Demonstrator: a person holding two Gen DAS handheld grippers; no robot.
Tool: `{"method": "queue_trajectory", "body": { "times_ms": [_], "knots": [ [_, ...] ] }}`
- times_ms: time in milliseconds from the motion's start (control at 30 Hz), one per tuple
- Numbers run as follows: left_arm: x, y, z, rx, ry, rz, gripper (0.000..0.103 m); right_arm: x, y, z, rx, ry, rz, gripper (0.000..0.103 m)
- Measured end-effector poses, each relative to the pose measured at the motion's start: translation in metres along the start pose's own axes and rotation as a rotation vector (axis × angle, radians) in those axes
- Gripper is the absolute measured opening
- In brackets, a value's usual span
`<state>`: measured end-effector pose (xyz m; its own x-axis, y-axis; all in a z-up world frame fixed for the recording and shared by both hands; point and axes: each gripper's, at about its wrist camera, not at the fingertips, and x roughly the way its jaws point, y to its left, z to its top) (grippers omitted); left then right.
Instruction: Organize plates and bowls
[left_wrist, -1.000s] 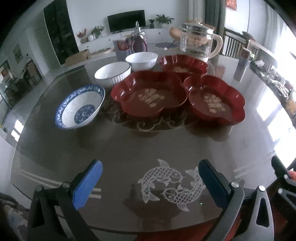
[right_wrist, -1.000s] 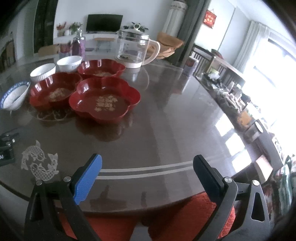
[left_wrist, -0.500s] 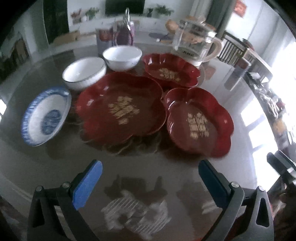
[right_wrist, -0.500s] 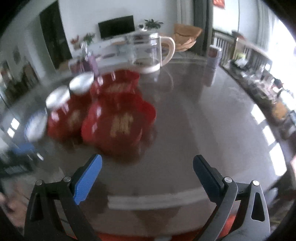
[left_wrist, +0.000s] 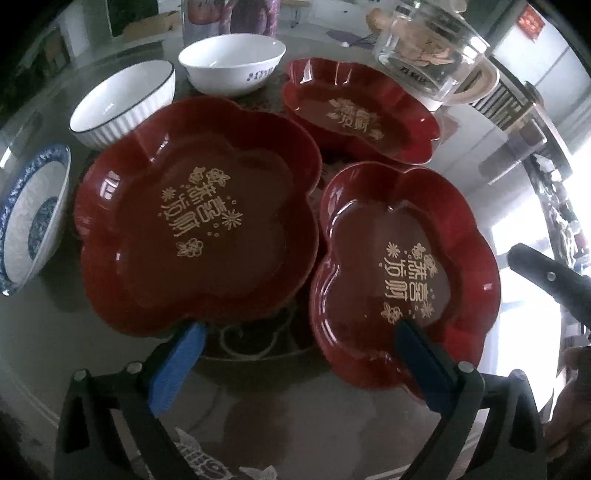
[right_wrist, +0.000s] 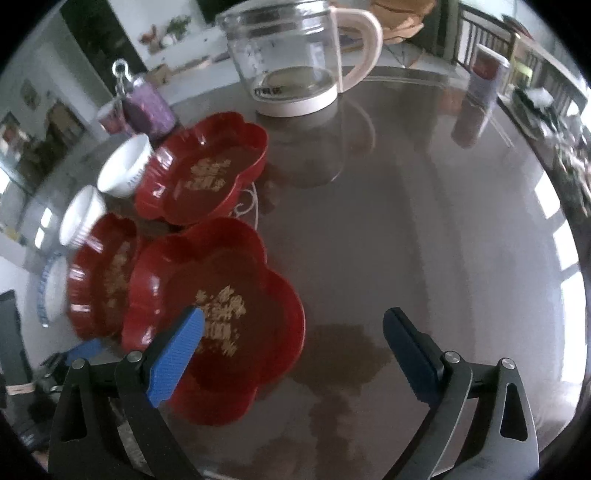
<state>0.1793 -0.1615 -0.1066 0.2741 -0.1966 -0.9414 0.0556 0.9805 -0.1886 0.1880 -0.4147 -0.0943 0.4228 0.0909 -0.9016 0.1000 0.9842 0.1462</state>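
Observation:
Three red flower-shaped plates with gold lettering lie together on the dark table: a large one (left_wrist: 199, 218), a near right one (left_wrist: 402, 273) and a far one (left_wrist: 360, 110). Beside them stand a ribbed white bowl (left_wrist: 123, 101), a plain white bowl (left_wrist: 232, 62) and a blue-patterned bowl (left_wrist: 31, 221). My left gripper (left_wrist: 299, 358) is open, low over the gap between the two near plates. My right gripper (right_wrist: 291, 347) is open, its left finger above the near plate (right_wrist: 221, 314). The far plate (right_wrist: 207, 170) and the large plate (right_wrist: 103, 273) lie beyond.
A glass kettle with a cream handle (right_wrist: 299, 59) stands behind the plates. A purple bottle (right_wrist: 147, 103) and a cup (right_wrist: 110, 118) are at the far left, a canister (right_wrist: 484, 74) at the far right. Bare tabletop (right_wrist: 443, 221) spreads to the right.
Both grippers moved forward and down toward the red plates, which now fill far more of each view. Both stay open.

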Motion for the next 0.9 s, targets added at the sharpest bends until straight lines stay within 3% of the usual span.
{"method": "queue_trajectory", "body": {
  "times_ms": [200, 233, 267, 300, 333, 400, 433, 500, 567, 733, 900],
  "knots": [
    [0.019, -0.003, 0.001, -0.042, 0.05, -0.03, 0.09, 0.028, 0.009, 0.009, -0.051, 0.024, -0.072, 0.095],
    [0.021, -0.003, 0.001, -0.047, 0.055, -0.036, 0.087, 0.035, 0.01, 0.011, -0.054, 0.038, -0.078, 0.086],
    [0.021, -0.004, 0.001, -0.045, 0.046, -0.03, 0.087, 0.04, 0.009, 0.013, -0.052, 0.052, -0.073, 0.056],
    [0.021, -0.005, 0.001, -0.045, 0.042, -0.028, 0.087, 0.048, 0.007, 0.014, -0.037, 0.083, -0.047, 0.037],
    [0.021, -0.005, 0.001, -0.046, 0.044, -0.031, 0.087, 0.052, 0.006, 0.014, -0.024, 0.098, -0.041, 0.03],
    [0.021, -0.005, 0.002, -0.045, 0.038, -0.028, 0.084, 0.057, 0.006, 0.015, -0.031, 0.099, -0.064, 0.031],
    [0.021, -0.005, 0.002, -0.041, 0.03, -0.021, 0.076, 0.059, 0.006, 0.014, -0.028, 0.102, -0.061, 0.031],
    [0.018, -0.004, 0.003, -0.017, 0.013, -0.007, 0.053, 0.057, 0.005, 0.013, -0.027, 0.095, -0.053, 0.03],
    [0.018, -0.008, 0.003, 0.007, 0.024, -0.029, 0.017, 0.053, 0.006, 0.009, -0.031, 0.092, -0.031, 0.025],
    [-0.001, -0.018, -0.012, 0.072, -0.003, -0.041, 0.018, 0.02, 0.004, -0.016, -0.051, 0.051, -0.023, 0.017],
    [-0.045, -0.038, -0.046, 0.194, -0.072, -0.079, 0.018, -0.034, -0.012, -0.049, -0.003, -0.027, 0.006, 0.016]
  ]
}}
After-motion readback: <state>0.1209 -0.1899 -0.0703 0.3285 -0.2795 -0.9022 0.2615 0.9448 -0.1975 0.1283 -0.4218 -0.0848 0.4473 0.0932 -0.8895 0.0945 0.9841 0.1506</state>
